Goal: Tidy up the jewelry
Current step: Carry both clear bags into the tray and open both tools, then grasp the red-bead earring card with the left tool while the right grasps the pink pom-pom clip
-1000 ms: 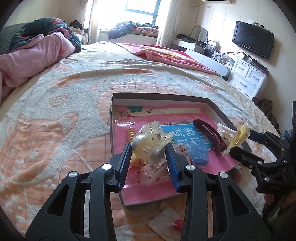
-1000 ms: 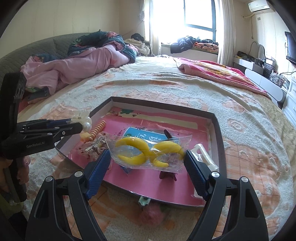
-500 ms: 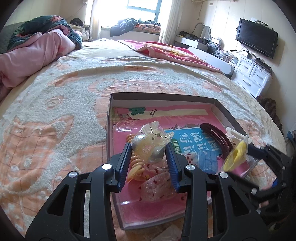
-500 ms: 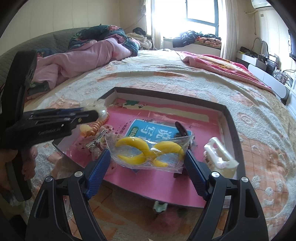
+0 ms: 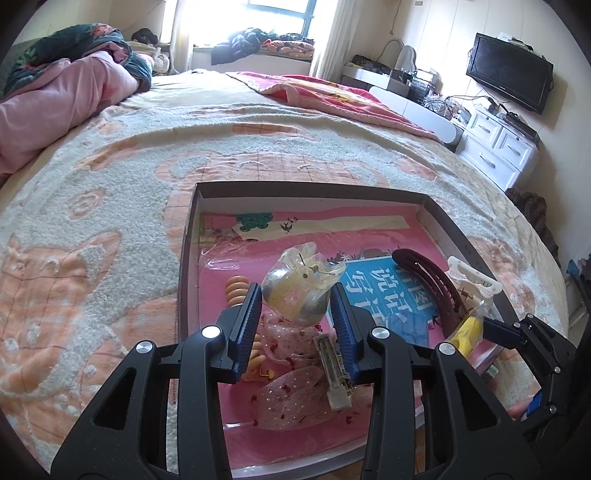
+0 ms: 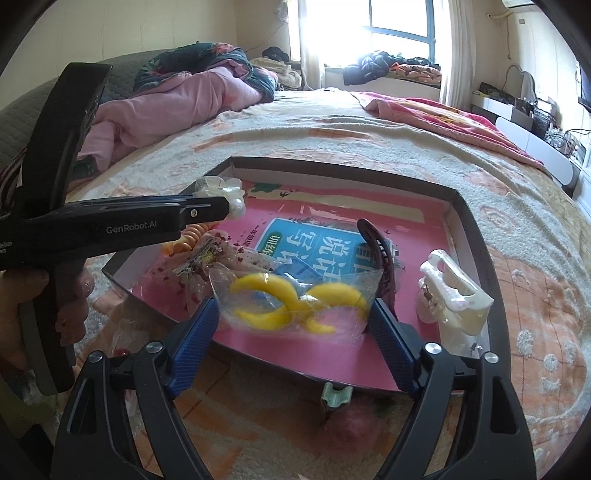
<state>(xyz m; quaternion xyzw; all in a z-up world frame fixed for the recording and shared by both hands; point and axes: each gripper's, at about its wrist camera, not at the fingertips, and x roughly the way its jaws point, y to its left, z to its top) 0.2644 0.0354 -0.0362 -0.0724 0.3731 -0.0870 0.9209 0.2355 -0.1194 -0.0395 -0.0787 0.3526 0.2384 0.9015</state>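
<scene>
Plastic pearl bag (image 5: pixel 300 291) in L gripper (image 5: pixel 297 295)

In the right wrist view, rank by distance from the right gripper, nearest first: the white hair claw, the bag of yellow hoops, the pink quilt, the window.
1. bag of yellow hoops, between the jaws of the right gripper.
2. white hair claw, just right, inside the box.
3. pink quilt, far left on the bed.
4. window, at the back wall.
</scene>
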